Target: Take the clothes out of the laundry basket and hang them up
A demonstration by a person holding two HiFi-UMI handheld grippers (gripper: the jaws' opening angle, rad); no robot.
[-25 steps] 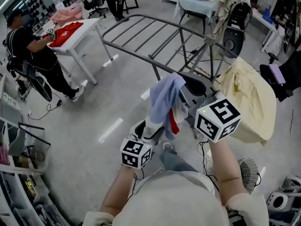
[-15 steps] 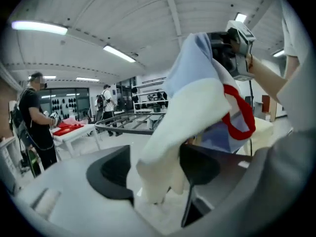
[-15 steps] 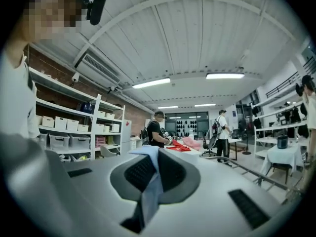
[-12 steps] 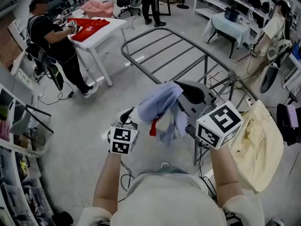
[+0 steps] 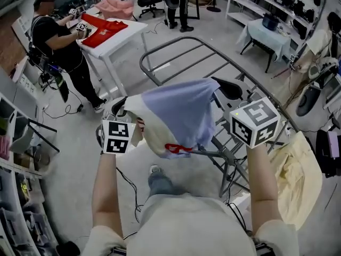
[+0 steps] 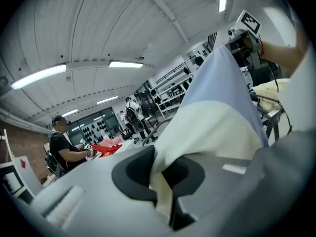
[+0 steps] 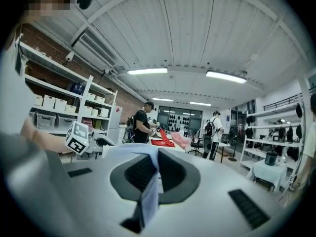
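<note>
A light blue and cream garment (image 5: 176,116) with a red stripe hangs stretched between my two grippers, above the grey drying rack (image 5: 176,57). My left gripper (image 5: 123,111) holds its left edge. Its jaws have just been closing, and in the left gripper view they (image 6: 165,174) pinch the cream cloth (image 6: 212,122). My right gripper (image 5: 221,89) holds the right corner; in the right gripper view its jaws (image 7: 150,174) are shut on a fold of blue cloth (image 7: 148,196). The laundry basket is not in view.
A pale yellow garment (image 5: 298,180) hangs over the rack's right end. At the far left a person (image 5: 53,36) works at a white table (image 5: 120,39) with a red garment (image 5: 104,31). Shelving (image 5: 16,159) lines the left edge. A cable (image 5: 128,183) lies on the floor.
The garment was bunched in front of me and is now spread wide. My left gripper has moved left and up and has closed on the cream edge. My right gripper has kept its hold.
</note>
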